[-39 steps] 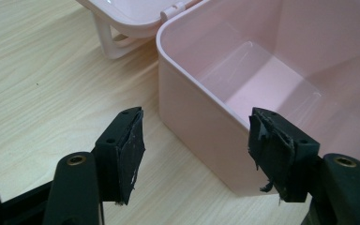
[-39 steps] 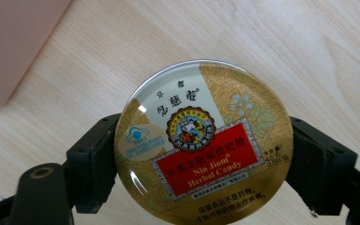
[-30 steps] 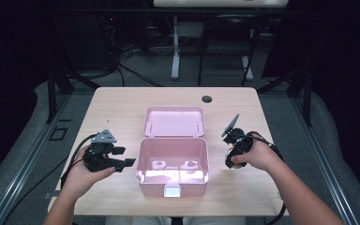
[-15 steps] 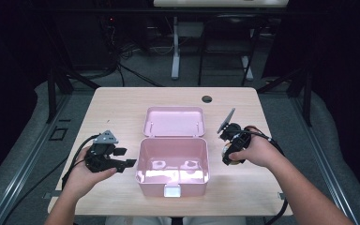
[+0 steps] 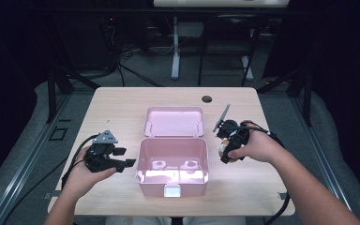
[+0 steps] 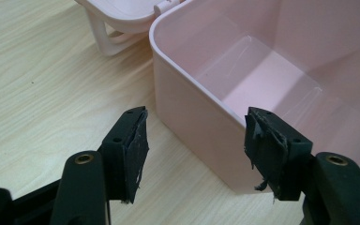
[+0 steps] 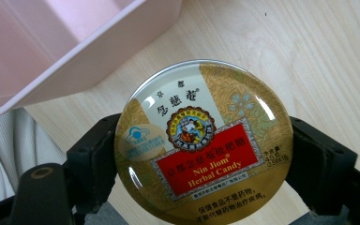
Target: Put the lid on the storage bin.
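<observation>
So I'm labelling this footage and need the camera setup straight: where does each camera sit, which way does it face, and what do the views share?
High view: above the person's side, facing forward and down on the table; both forearms and hands enter from the bottom.
Left gripper view: rides the left tool, looking along its open jaws at the pink box.
Right gripper view: rides the right tool, looking along jaws clamped on the candy tin.
Shared: the pink box and wooden tabletop appear in all three.

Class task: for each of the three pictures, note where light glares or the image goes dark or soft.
High view: surroundings dark, glare on the pink box floor. Left gripper view: sharp, soft sheen inside the box. Right gripper view: bright reflections on the candy tin lid held in the right tool; box edge blurred.
</observation>
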`<state>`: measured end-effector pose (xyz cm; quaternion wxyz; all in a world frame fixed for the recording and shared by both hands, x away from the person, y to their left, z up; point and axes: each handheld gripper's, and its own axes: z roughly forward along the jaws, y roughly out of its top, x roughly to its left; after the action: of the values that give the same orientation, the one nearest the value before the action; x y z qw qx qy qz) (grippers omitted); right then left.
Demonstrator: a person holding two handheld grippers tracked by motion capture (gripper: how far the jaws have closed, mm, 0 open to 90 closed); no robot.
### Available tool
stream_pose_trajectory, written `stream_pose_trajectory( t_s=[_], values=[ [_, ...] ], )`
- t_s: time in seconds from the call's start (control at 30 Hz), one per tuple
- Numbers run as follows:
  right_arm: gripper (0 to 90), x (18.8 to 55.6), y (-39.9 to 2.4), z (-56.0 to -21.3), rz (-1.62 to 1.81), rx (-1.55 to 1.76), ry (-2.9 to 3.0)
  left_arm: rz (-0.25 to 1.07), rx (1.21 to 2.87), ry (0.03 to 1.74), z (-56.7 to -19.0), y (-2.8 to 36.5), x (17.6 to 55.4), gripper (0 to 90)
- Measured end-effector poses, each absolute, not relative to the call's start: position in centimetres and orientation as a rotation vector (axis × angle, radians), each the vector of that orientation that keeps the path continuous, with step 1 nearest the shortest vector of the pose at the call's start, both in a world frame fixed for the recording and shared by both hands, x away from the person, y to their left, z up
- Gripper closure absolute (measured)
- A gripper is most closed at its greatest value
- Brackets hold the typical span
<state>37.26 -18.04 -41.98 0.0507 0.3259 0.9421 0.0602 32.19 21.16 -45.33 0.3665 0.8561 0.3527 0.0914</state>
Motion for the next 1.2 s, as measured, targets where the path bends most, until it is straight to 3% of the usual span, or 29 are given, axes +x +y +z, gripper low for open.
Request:
stream_pose_trajectory(
  t_s=[0.67, 1.2],
  values=[
    [19.8, 36.1, -15.6, -39.1, 0.192, 0.658, 2.938, 0.235, 2.21, 0.904, -45.5, 21.0, 32.2, 39.4],
    [19.8, 35.5, -13.3, -39.4, 0.166, 0.458, 2.991, 0.228, 2.216, 0.906, -45.6, 21.0, 32.3, 39.4]
  ],
)
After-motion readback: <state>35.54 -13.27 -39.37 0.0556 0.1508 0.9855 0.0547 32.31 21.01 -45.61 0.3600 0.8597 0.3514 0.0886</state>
